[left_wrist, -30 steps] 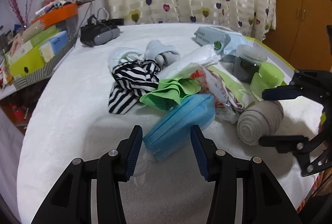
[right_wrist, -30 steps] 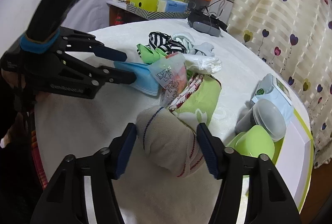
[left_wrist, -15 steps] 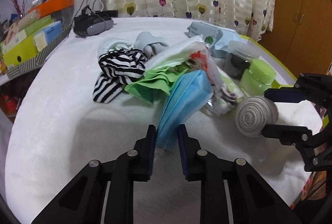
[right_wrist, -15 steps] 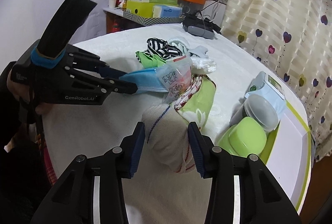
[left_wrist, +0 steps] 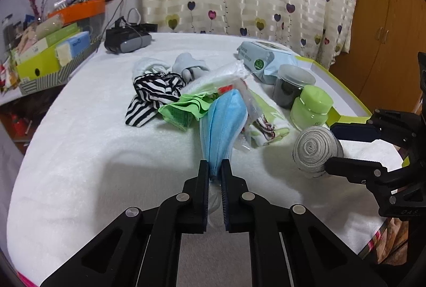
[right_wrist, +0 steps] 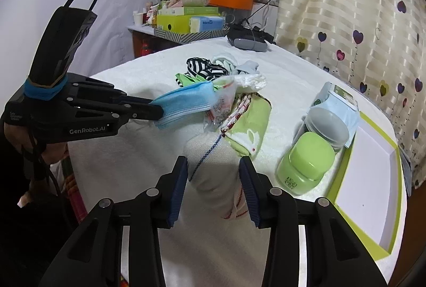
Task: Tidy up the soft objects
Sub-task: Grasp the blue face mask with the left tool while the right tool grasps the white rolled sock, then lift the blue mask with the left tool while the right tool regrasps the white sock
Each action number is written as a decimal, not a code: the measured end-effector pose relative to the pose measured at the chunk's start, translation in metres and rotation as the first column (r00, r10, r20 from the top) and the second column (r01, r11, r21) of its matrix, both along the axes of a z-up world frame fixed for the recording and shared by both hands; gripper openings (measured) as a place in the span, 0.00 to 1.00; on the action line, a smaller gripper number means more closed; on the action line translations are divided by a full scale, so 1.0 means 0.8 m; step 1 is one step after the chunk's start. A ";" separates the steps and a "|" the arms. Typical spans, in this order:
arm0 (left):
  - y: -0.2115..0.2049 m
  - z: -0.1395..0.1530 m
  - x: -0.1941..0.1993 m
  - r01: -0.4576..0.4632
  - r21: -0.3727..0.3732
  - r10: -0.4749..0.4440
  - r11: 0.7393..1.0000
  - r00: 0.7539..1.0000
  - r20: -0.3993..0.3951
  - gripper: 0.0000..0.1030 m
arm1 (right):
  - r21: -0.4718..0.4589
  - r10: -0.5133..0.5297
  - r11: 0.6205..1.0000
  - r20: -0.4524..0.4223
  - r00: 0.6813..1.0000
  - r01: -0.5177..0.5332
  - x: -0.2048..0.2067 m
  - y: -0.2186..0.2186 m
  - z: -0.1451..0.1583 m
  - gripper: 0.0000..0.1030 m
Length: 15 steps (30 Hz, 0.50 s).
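A stack of blue face masks (left_wrist: pixel 223 122) lifts off the white-covered table (left_wrist: pixel 80 154), dragging a clear plastic bag at its far end. My left gripper (left_wrist: pixel 215 164) is closing, its pads pinching the stack's near edge; the right wrist view shows this gripper (right_wrist: pixel 157 111) holding the masks (right_wrist: pixel 183 103) above the cloth. My right gripper (right_wrist: pixel 213 163) is closing too, its pads pressed on both sides of a rolled grey-white sock (right_wrist: pixel 215 188). In the left wrist view that roll (left_wrist: pixel 312 148) shows its spiral end. A striped cloth (left_wrist: pixel 154 95), green cloth (left_wrist: pixel 183 108) and green towel (right_wrist: pixel 247 127) lie heaped behind.
A green jar (left_wrist: pixel 311 106), a dark jar (left_wrist: pixel 290 84) and a wipes pack (left_wrist: pixel 258 60) stand at the right by a lime-edged white tray (right_wrist: pixel 364 175). A black headset (left_wrist: pixel 125 38) lies at the back. Boxes (left_wrist: pixel 50 55) crowd a side shelf on the left.
Both grippers went from wide open to closed, the left on the blue masks, the right on the rolled sock. The masks now hang lifted and folded on edge, pulling the plastic bag up.
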<state>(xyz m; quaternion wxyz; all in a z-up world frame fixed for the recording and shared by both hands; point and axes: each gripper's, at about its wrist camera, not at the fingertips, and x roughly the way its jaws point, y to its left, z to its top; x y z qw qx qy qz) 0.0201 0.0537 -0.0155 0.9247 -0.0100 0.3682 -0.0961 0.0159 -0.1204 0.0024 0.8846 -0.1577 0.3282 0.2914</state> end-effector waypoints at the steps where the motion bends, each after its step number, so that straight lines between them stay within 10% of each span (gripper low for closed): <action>1: -0.001 0.000 -0.002 -0.002 0.000 0.002 1.000 1.000 -0.001 0.07 | 0.002 -0.001 1.000 0.001 1.000 0.001 -0.002 -0.001 0.001 0.40; 8: -0.004 0.017 -0.023 -0.011 -0.003 0.012 1.000 0.999 0.033 0.07 | 0.041 -0.036 0.999 0.028 0.999 0.034 -0.010 -0.014 0.013 0.17; 15: -0.008 0.016 -0.025 -0.012 0.004 0.012 1.000 1.000 0.027 0.07 | -0.010 -0.002 1.000 0.004 1.000 0.002 -0.007 -0.014 -0.002 0.23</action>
